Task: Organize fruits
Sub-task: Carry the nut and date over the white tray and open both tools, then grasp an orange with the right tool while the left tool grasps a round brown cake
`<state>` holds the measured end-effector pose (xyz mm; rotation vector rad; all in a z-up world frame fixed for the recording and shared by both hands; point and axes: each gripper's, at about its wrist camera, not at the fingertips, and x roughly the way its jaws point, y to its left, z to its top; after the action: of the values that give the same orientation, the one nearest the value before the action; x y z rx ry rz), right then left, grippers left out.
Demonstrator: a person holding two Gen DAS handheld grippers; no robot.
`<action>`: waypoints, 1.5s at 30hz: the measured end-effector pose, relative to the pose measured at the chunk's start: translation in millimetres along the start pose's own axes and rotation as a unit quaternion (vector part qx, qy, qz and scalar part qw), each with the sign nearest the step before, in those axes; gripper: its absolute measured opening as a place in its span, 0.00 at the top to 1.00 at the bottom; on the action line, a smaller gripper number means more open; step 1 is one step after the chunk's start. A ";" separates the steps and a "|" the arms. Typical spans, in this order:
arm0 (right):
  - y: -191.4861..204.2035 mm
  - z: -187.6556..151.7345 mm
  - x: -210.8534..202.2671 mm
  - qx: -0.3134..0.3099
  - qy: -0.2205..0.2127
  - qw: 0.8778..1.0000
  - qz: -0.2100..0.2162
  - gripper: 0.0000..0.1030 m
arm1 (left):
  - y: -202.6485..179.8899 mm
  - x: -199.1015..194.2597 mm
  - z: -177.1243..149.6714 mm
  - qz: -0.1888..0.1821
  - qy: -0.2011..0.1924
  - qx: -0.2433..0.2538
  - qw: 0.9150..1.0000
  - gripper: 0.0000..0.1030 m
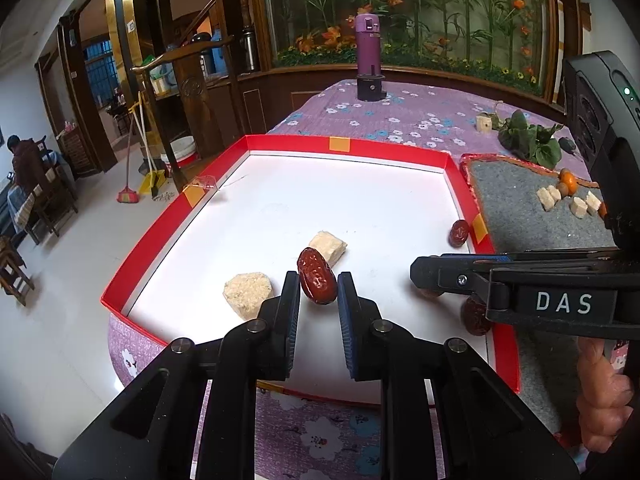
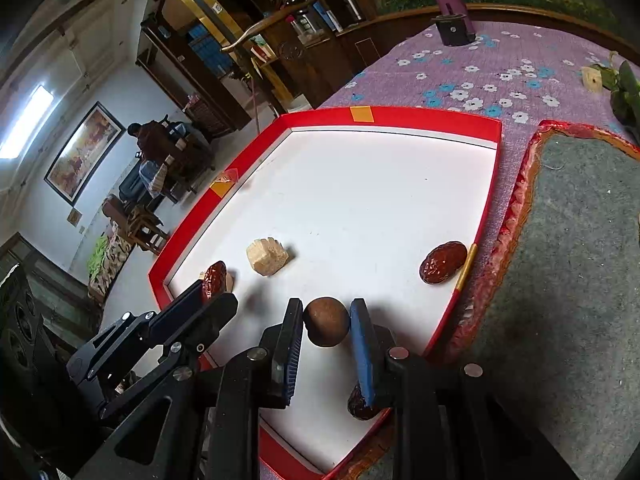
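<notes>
A wrinkled red date [image 1: 317, 282] sits between the tips of my left gripper [image 1: 318, 286], which is shut on it over the white floor of the red-rimmed tray [image 1: 344, 145]. In the right wrist view, my right gripper [image 2: 327, 310] is shut on a round brown fruit [image 2: 326, 322] near the tray's front. The left gripper [image 2: 216, 296] with its date [image 2: 214, 278] shows at the left there. From the left wrist view the right gripper [image 1: 420, 278] reaches in from the right, and the brown fruit is mostly hidden under it.
In the tray lie two beige cake blocks [image 1: 328, 246] [image 1: 248, 294], a date by the right wall [image 2: 443, 262] and another under the right finger [image 2: 360, 402]. A grey felt mat [image 1: 516, 200] to the right carries several cake pieces and an orange fruit [image 1: 568, 181]. A purple bottle [image 1: 369, 46] stands far back.
</notes>
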<state>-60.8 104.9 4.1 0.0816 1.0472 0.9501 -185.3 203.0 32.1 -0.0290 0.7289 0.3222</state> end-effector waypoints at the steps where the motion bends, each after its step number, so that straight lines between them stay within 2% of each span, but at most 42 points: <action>1: -0.2 0.9 0.7 0.001 0.000 1.000 0.000 0.77 | 0.3 0.2 0.1 0.002 0.000 0.000 1.000 0.82; 16: -14.4 1.9 -16.7 0.018 -0.026 0.999 0.024 0.74 | -2.7 -0.3 2.9 0.021 -0.002 0.001 1.000 0.82; 26: -26.7 -2.8 -40.8 0.033 -0.043 0.998 0.027 0.74 | -13.1 -13.3 8.6 0.045 -0.019 0.013 0.999 0.82; 32: -34.7 -0.9 -50.6 0.047 -0.053 0.997 0.029 0.74 | -15.9 -21.0 13.1 0.051 -0.030 0.014 0.998 0.75; 45: -49.3 2.9 -70.1 0.060 -0.069 0.995 0.030 0.73 | -23.9 -25.0 19.4 0.051 -0.031 0.021 0.998 0.75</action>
<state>-38.6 26.5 31.1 0.2772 0.9771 0.9216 -183.0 175.9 61.1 0.0582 0.6762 0.4031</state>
